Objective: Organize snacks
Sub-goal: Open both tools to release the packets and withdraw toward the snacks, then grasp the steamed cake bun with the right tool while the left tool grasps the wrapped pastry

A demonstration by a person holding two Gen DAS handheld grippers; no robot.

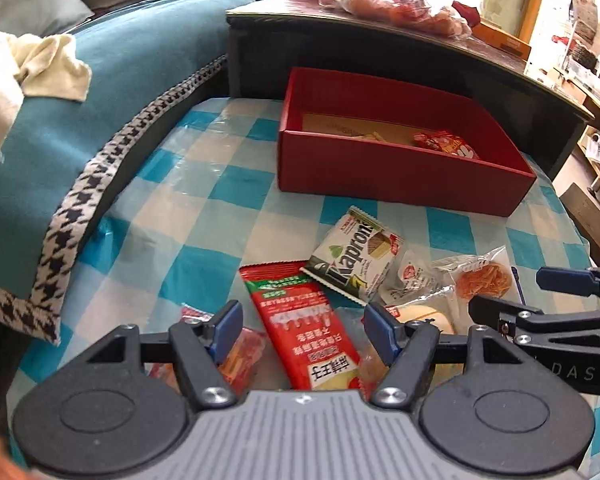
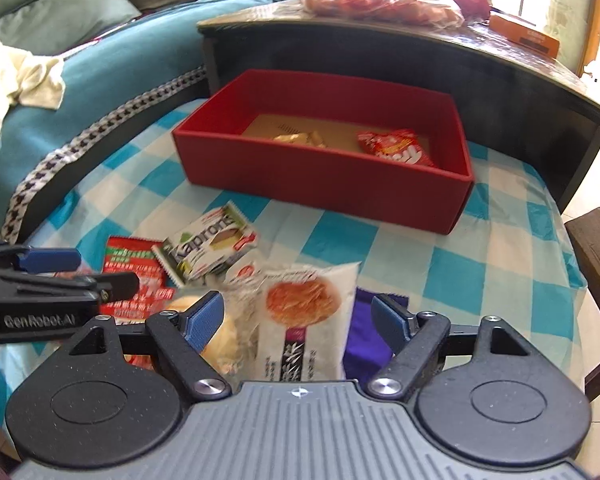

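We hold the left gripper (image 1: 304, 332) with jaws released over a long red snack packet (image 1: 306, 332) on the checked table (image 1: 204, 184); the right gripper (image 2: 296, 318), jaws likewise spread, straddles a white noodle-print packet (image 2: 308, 320). The red box (image 2: 328, 184) sits beyond.

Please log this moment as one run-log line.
left gripper: open over red snack packet | right gripper: open over white noodle packet | red box: two snacks inside
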